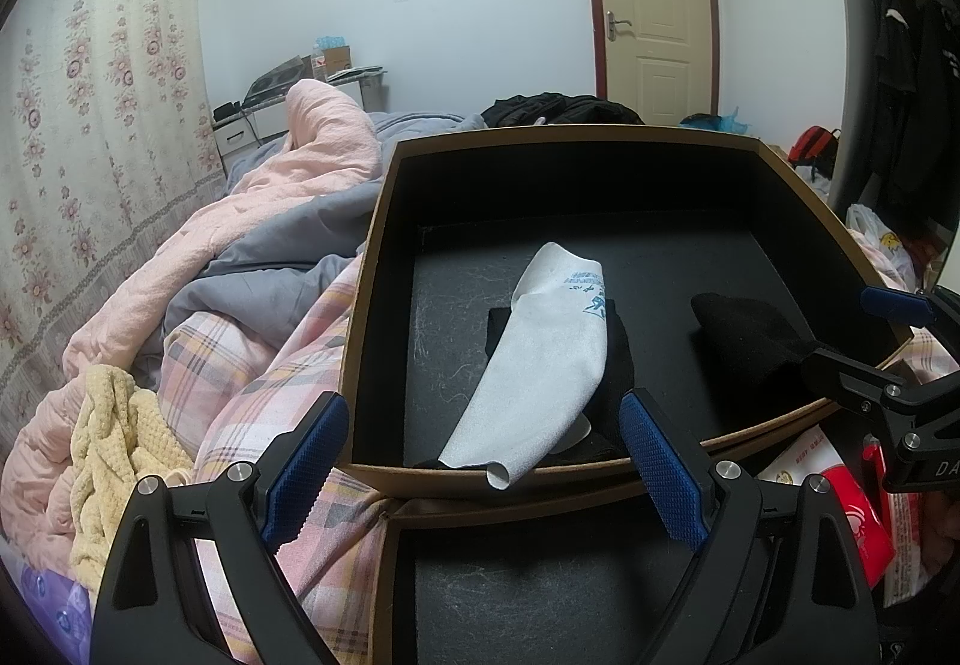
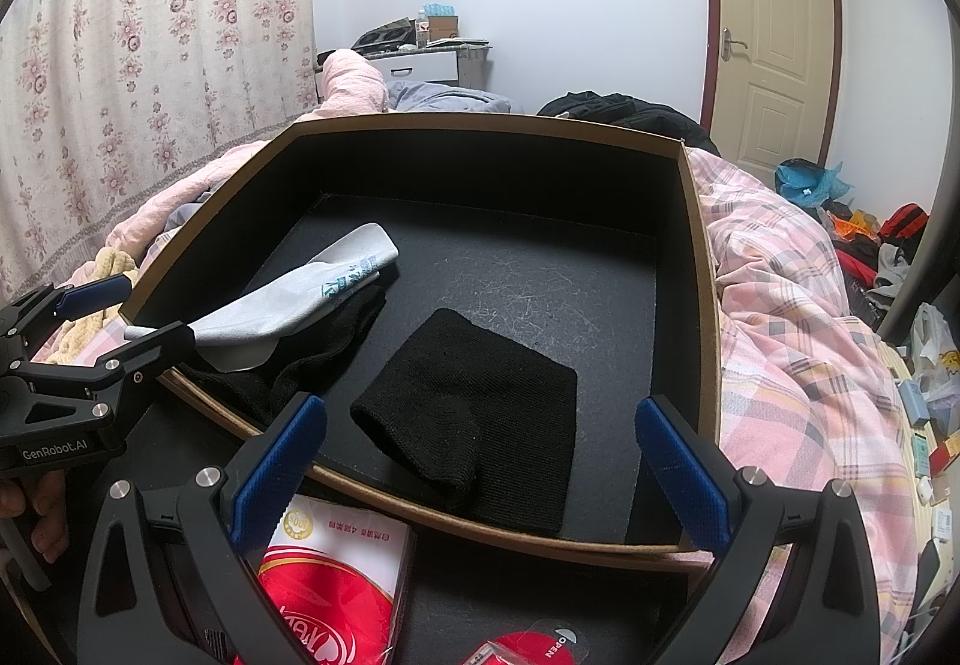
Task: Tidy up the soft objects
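both tongs, left and right, stand spread and empty at the near rim of the black-lined box on the bed, the white sock just ahead of the left, the black knit piece between the right's fingers.

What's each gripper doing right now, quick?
Left gripper: open, holding nothing; the grey sock lies in the box beyond it.
Right gripper: open, holding nothing; the black knit piece lies loose in the box.
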`<state>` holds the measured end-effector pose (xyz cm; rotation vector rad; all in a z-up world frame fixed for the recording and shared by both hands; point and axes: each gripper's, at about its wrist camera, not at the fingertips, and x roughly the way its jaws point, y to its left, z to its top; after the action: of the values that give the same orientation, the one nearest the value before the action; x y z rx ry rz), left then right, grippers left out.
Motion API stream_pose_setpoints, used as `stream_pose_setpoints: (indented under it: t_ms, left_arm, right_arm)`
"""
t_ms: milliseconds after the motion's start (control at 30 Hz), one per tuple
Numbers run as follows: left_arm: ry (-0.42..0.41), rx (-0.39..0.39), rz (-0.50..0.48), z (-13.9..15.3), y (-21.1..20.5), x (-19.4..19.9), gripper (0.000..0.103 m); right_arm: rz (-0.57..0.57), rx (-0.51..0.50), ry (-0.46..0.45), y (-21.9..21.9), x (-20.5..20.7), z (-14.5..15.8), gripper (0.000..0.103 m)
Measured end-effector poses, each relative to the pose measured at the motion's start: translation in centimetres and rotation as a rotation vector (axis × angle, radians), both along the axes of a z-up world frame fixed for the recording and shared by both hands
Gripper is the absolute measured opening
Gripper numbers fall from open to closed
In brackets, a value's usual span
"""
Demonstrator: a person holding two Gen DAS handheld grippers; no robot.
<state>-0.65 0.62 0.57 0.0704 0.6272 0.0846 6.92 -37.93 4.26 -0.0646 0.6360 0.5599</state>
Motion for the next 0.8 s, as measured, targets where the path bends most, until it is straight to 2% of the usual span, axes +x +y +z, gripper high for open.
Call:
stream_pose_setpoints:
  t_ms: [800]
  left_arm:
    - [0.0, 0.0, 0.0, 0.0, 0.01, 0.0, 0.09]
  right_arm:
    - [0.0, 0.0, 0.0, -0.01, -0.01, 0.01, 0.102]
